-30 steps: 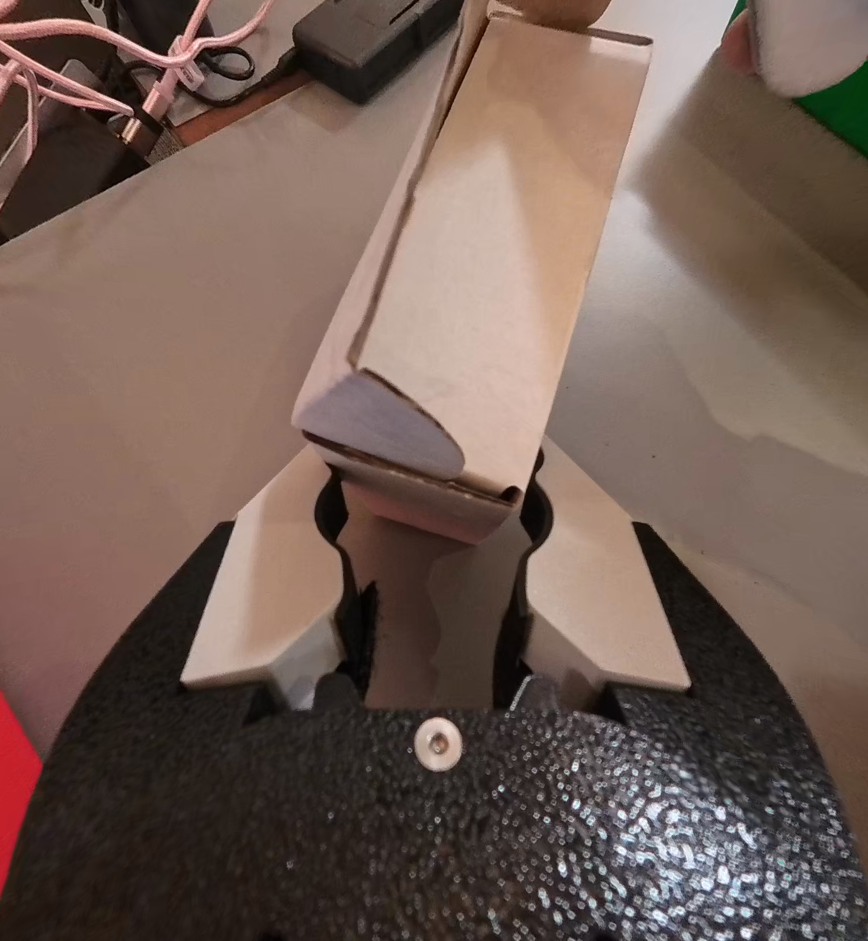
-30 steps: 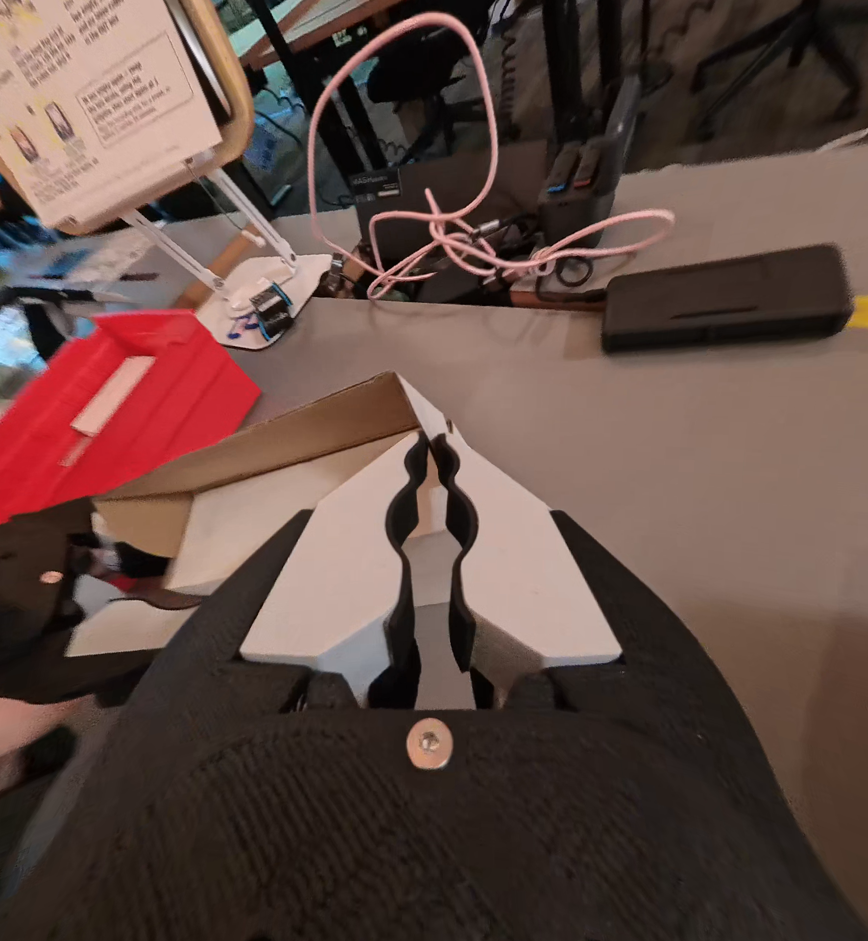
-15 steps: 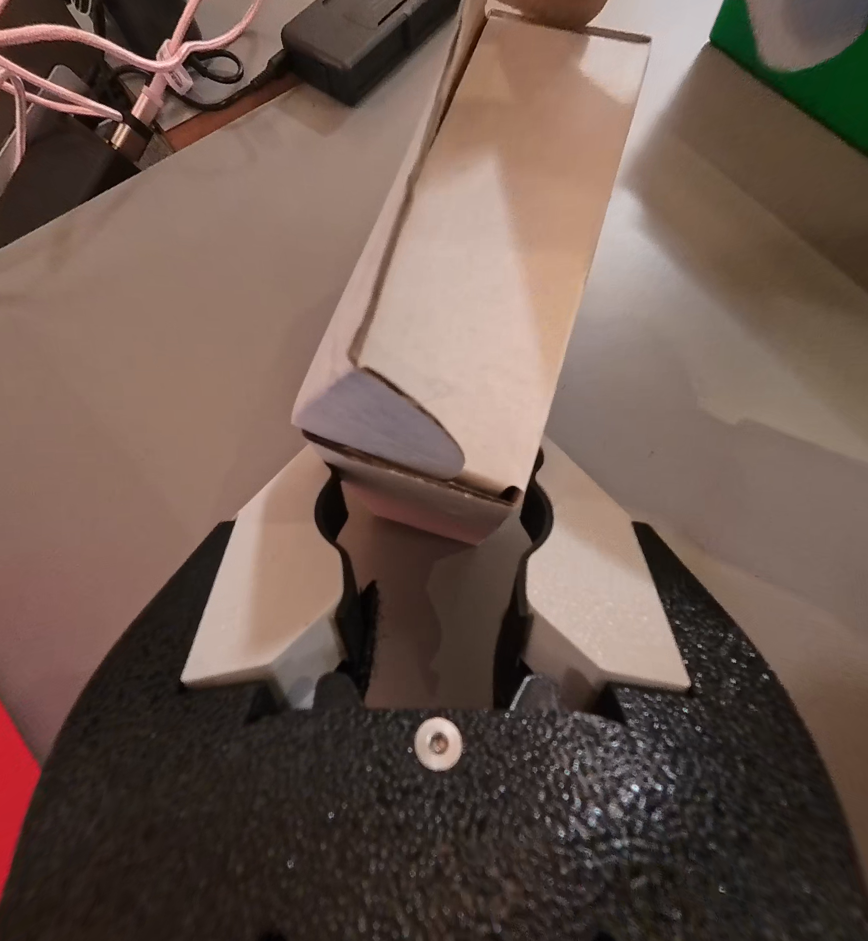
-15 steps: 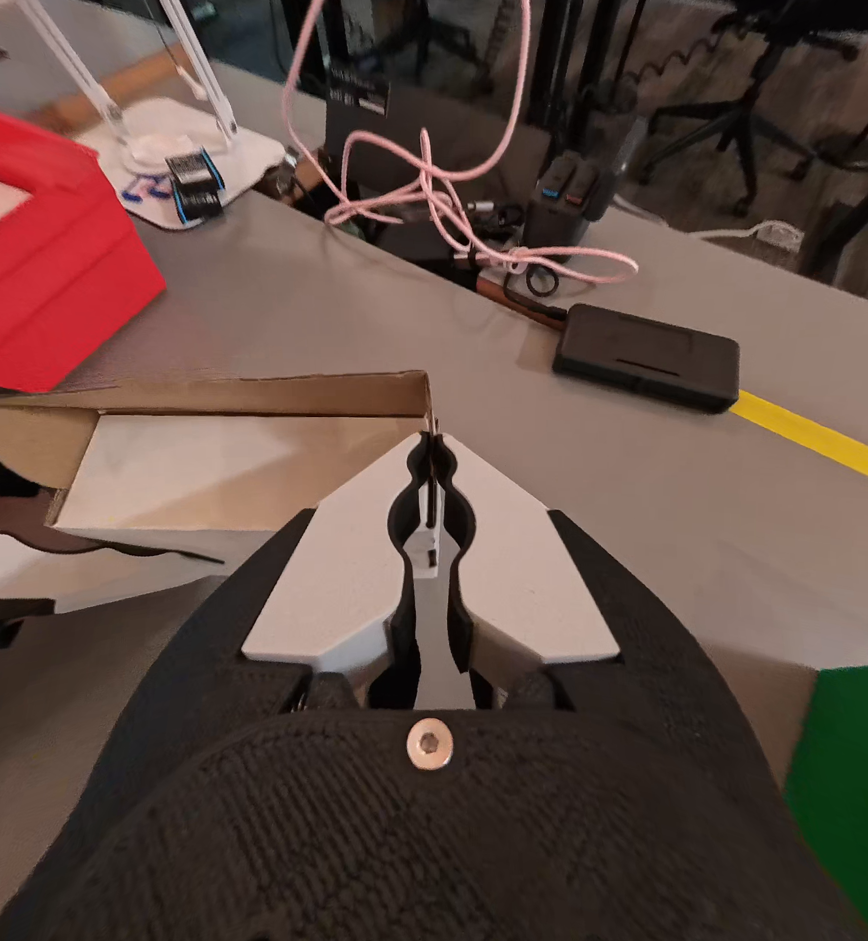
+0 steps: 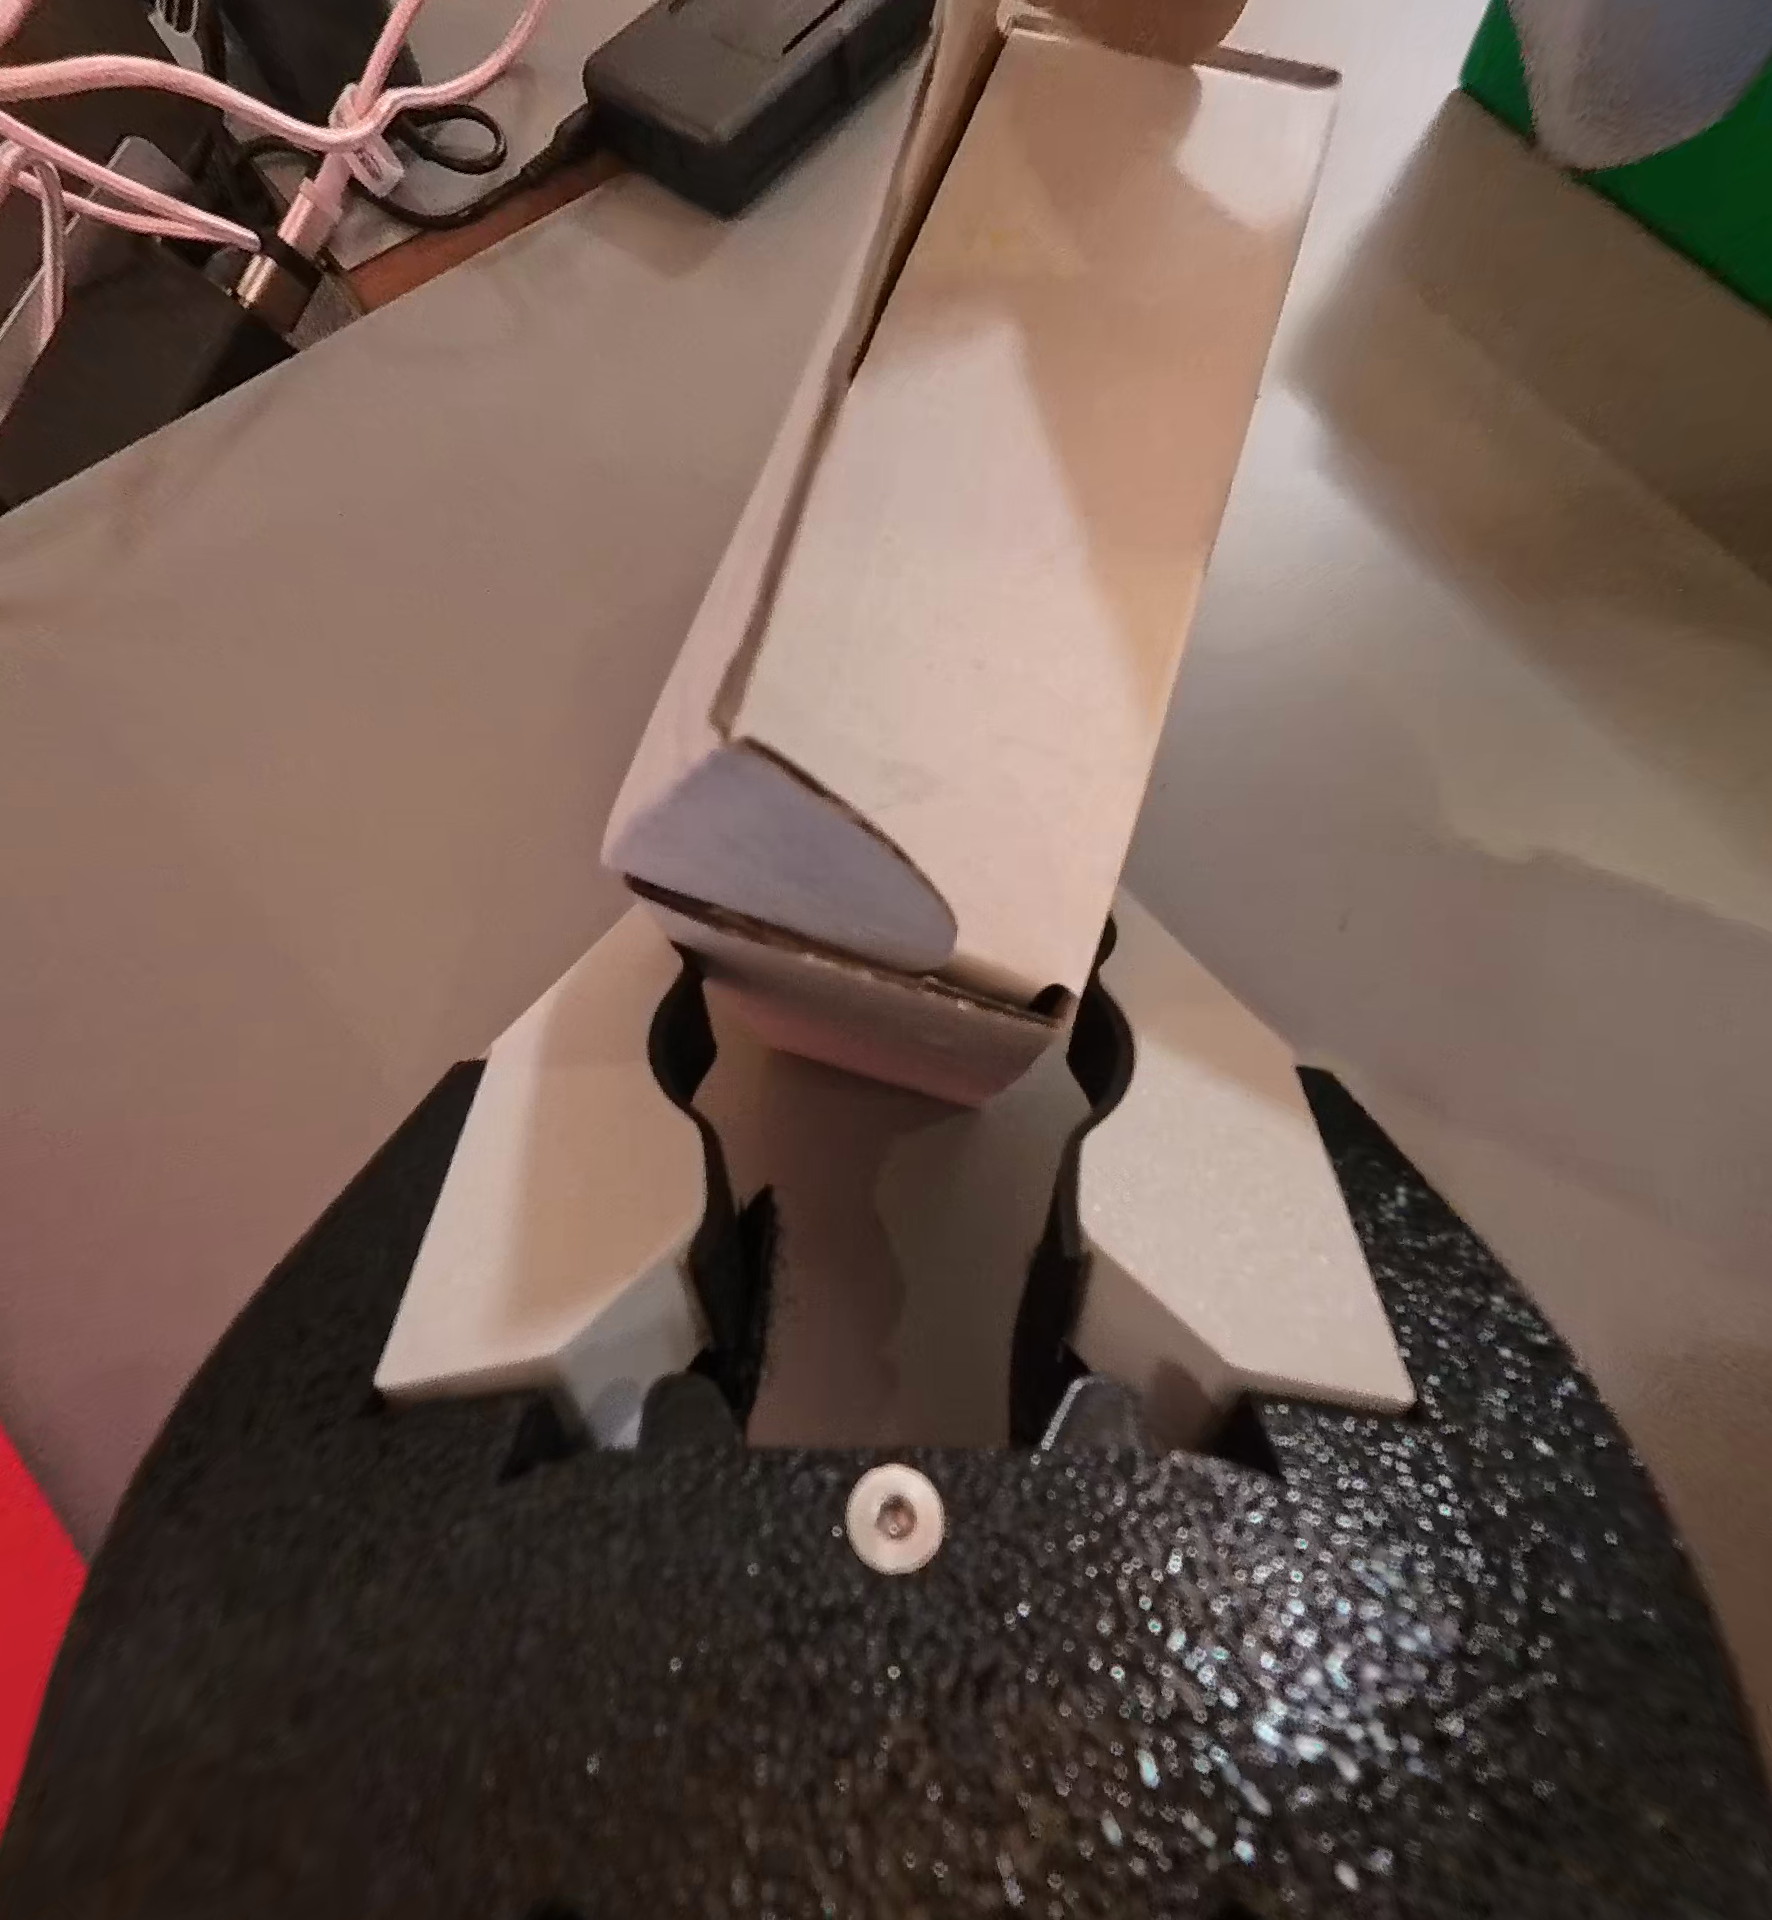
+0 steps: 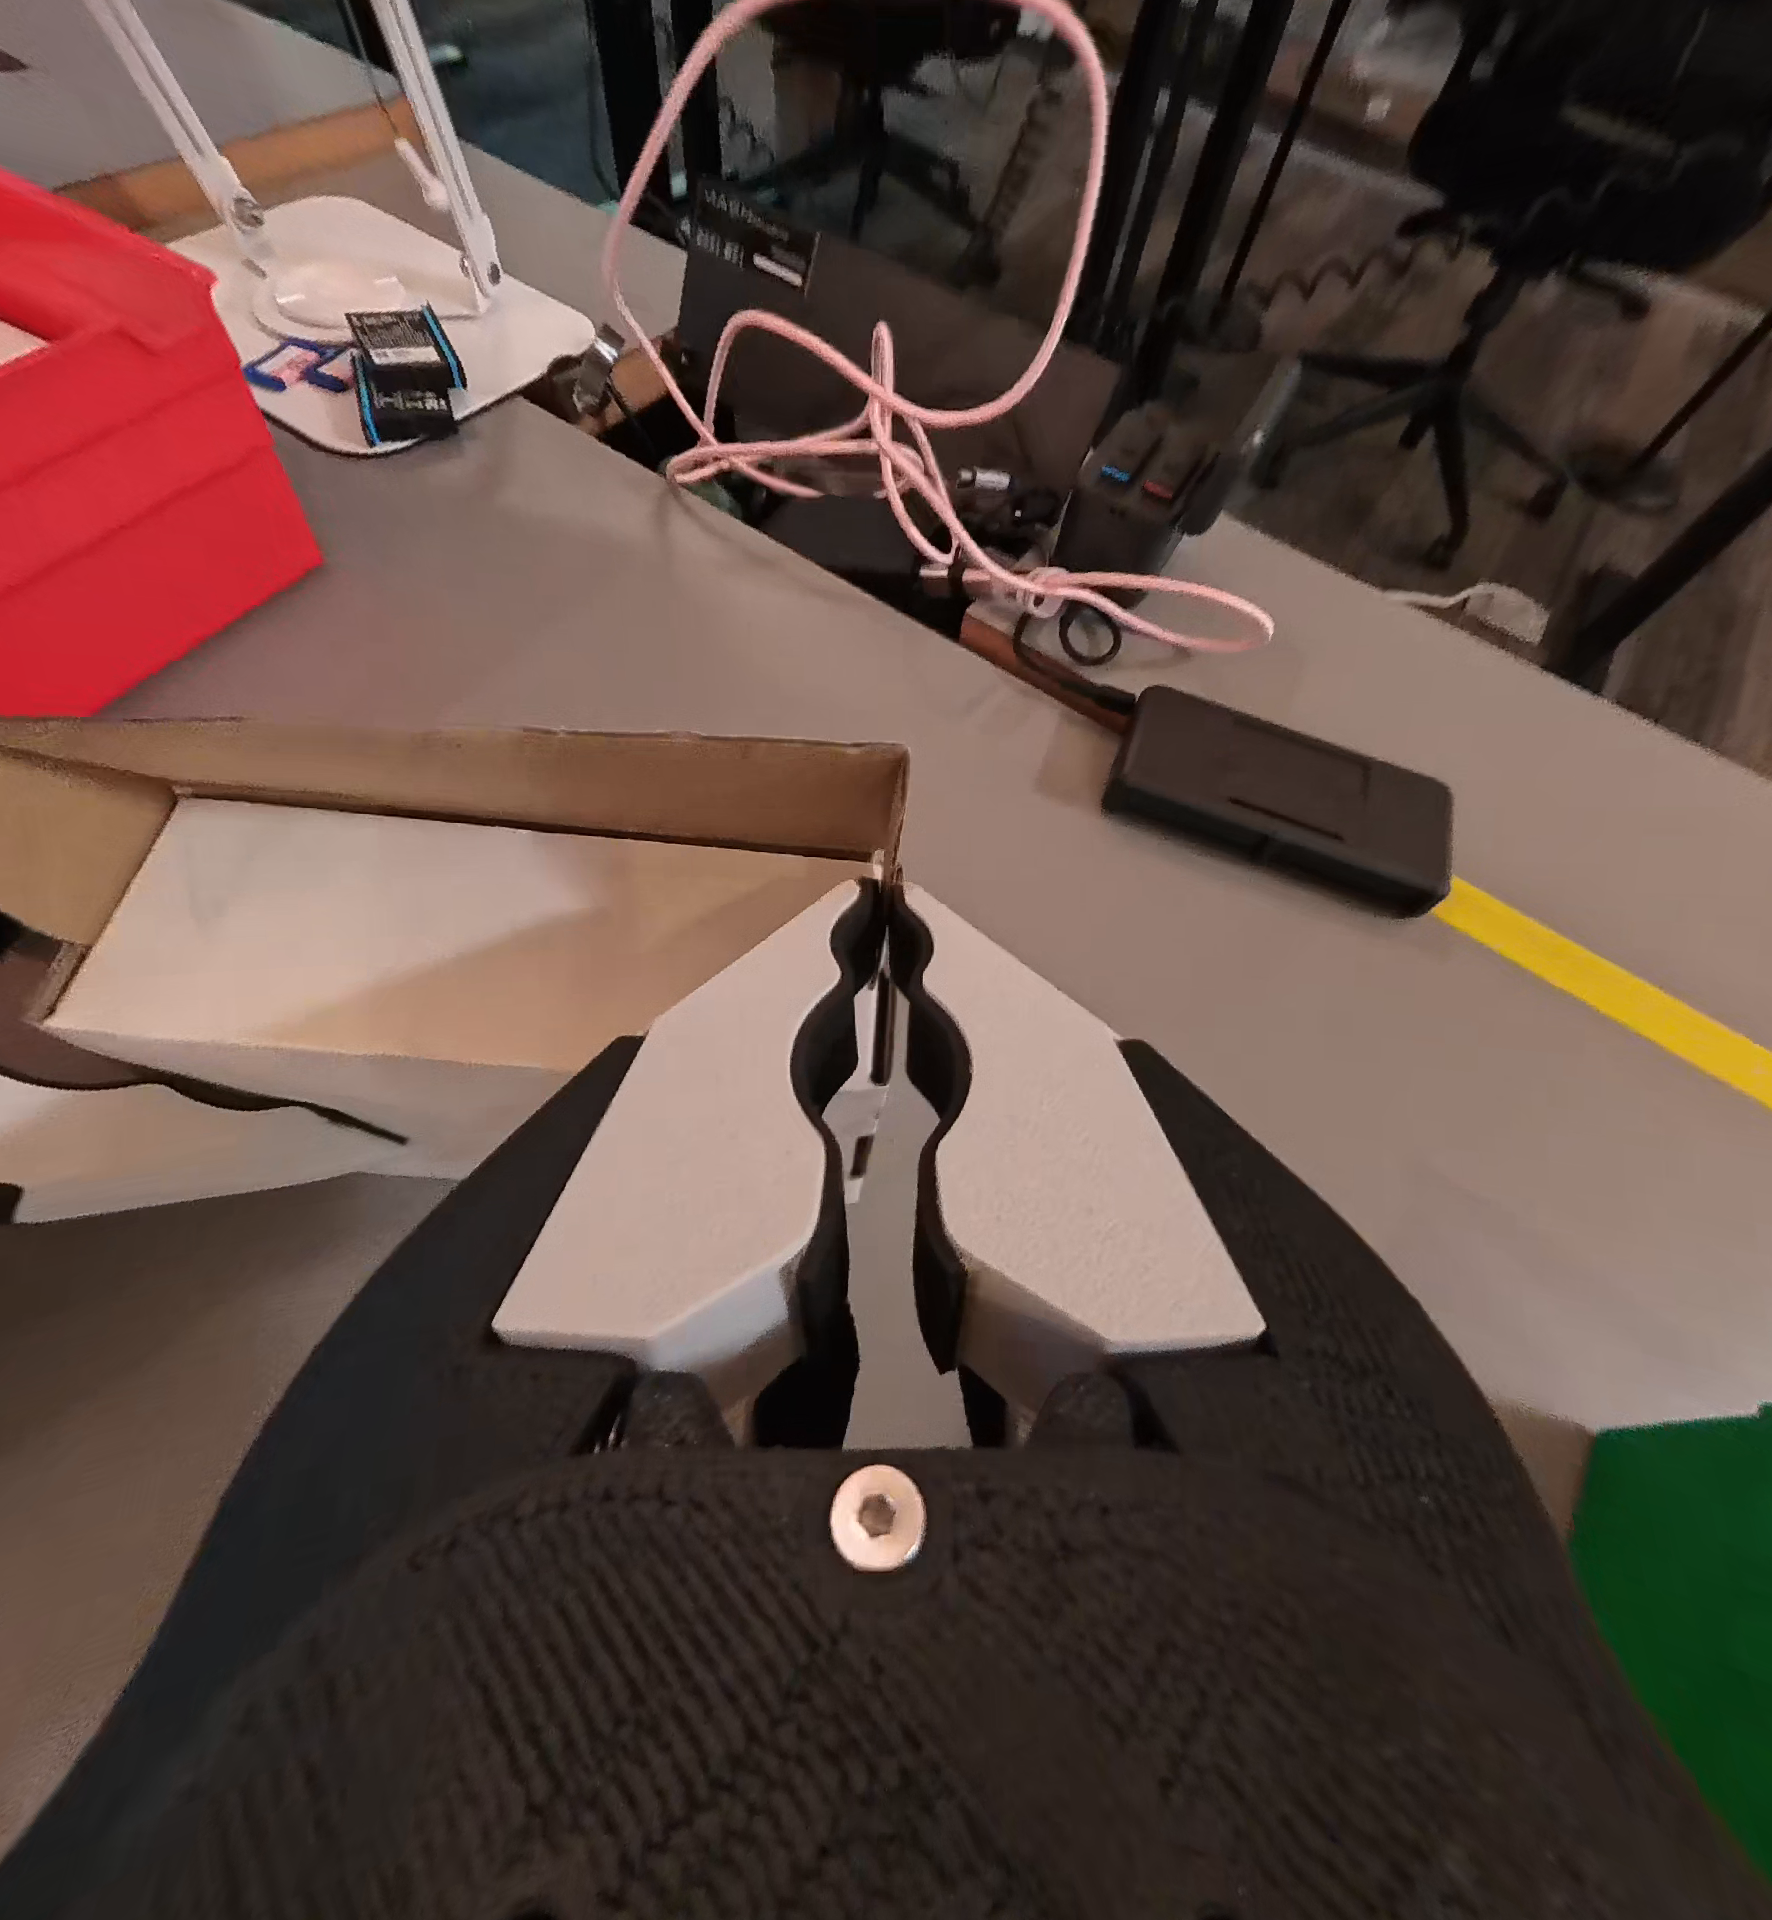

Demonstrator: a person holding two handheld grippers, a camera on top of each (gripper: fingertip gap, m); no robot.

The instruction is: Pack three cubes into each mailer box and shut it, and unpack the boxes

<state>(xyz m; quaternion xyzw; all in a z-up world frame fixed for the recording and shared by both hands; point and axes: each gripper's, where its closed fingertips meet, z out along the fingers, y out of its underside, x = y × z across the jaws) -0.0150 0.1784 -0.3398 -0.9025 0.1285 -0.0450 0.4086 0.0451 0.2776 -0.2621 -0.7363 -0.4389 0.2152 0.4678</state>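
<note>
Left gripper [image 5: 887,956], lower centre of the left wrist view, clamps the near end of the long white cardboard mailer box [image 5: 1007,582] above the grey table [image 5: 342,623]. Right gripper [image 6: 884,904], pressed nearly together, pinches the box's upright brown flap [image 6: 549,774] at mid-frame.

One mailer box [image 5: 975,582] is showing, along with two grippers, one red bin [image 6: 82,488], one black case [image 6: 1277,800] and one pink cable [image 6: 923,457].
</note>
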